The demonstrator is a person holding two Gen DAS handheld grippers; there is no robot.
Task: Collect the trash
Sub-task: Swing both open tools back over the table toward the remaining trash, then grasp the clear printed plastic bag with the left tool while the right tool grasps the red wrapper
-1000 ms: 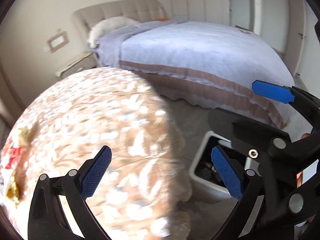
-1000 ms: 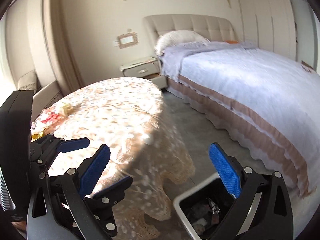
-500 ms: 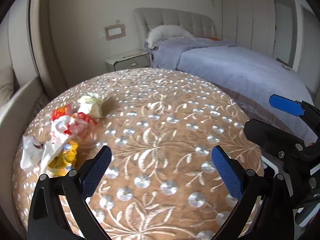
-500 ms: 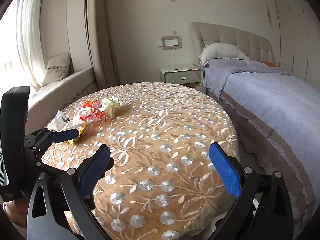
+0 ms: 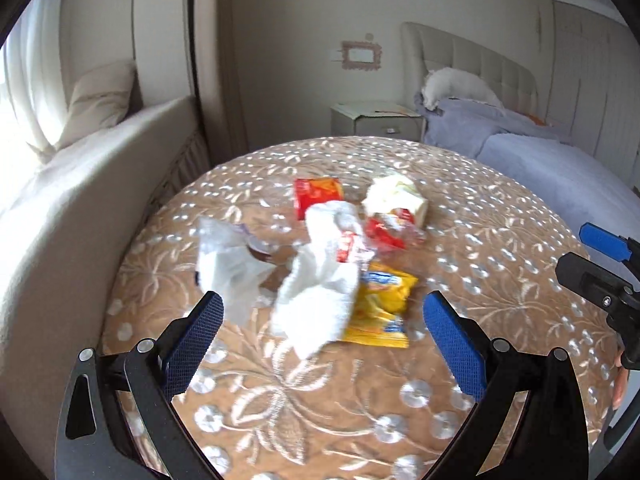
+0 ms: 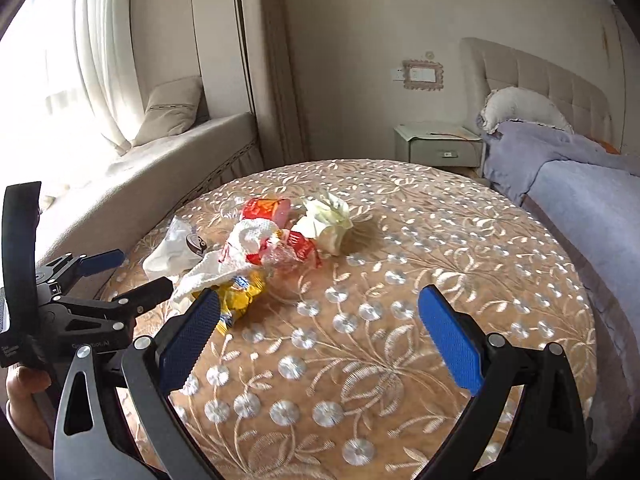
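Observation:
A heap of trash lies on a round table with a tan embroidered cloth (image 5: 320,392). It holds a white crumpled tissue (image 5: 316,300), a yellow snack bag (image 5: 380,304), a red wrapper (image 5: 318,196), a pale crumpled paper ball (image 5: 396,198) and a white plastic wrapper (image 5: 224,256). My left gripper (image 5: 324,336) is open and empty, just short of the tissue and yellow bag. My right gripper (image 6: 320,332) is open and empty over the table, right of the heap (image 6: 256,248). The left gripper also shows in the right wrist view (image 6: 120,276).
A bed with a lilac cover (image 6: 580,200) stands to the right. A nightstand (image 6: 436,144) is behind the table. A cushioned window seat (image 5: 80,184) runs along the left. The right gripper shows at the right edge of the left wrist view (image 5: 600,256).
Both views have swung from the floor bin and bed to the table top. The trash heap has moved from the far left to just ahead of my left gripper.

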